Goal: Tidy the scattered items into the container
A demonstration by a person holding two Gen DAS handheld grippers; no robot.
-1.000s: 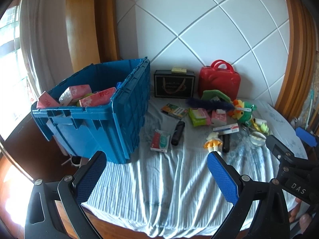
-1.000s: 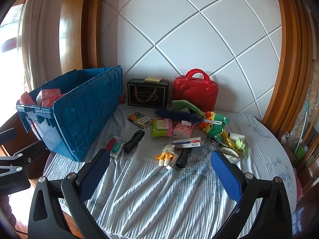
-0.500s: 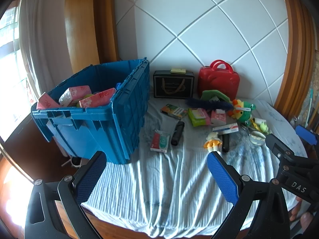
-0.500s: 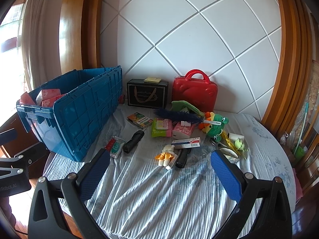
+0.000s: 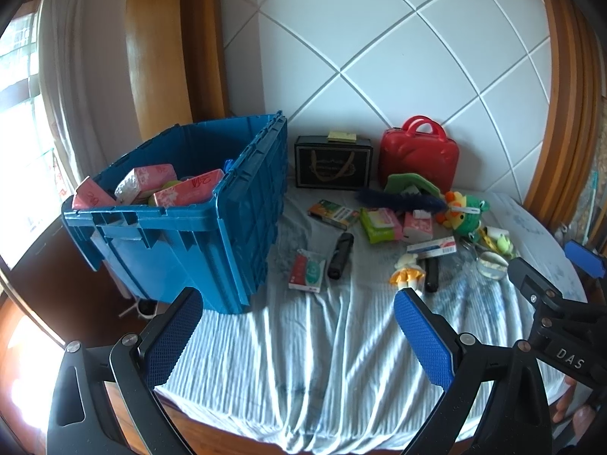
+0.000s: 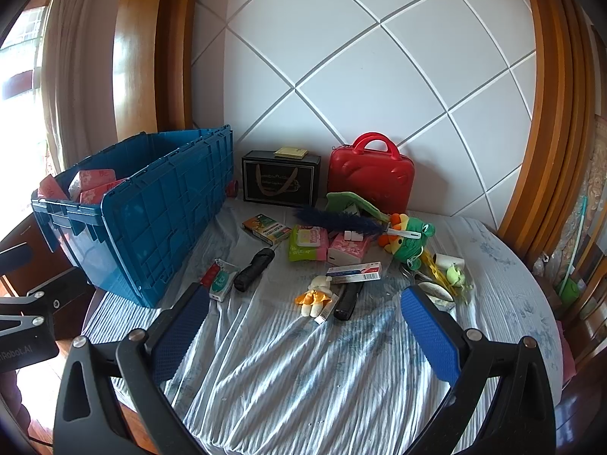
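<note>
With both the left gripper [image 5: 294, 335] and right gripper [image 6: 303, 335] gaping wide and empty, start on the scattered items [image 6: 322, 254] at twelve o'clock, nearest first, lifting each clear over the blue crate [image 6: 151, 212] wall at ten o'clock.

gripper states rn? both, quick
Left gripper: open, jaws wide apart, holding nothing.
Right gripper: open, jaws wide apart, holding nothing.

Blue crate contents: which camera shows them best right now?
Left wrist view: it looks down into the blue crate, showing several pink packs. The right wrist view sees mostly its side wall, with packs barely peeking over the rim.
</note>
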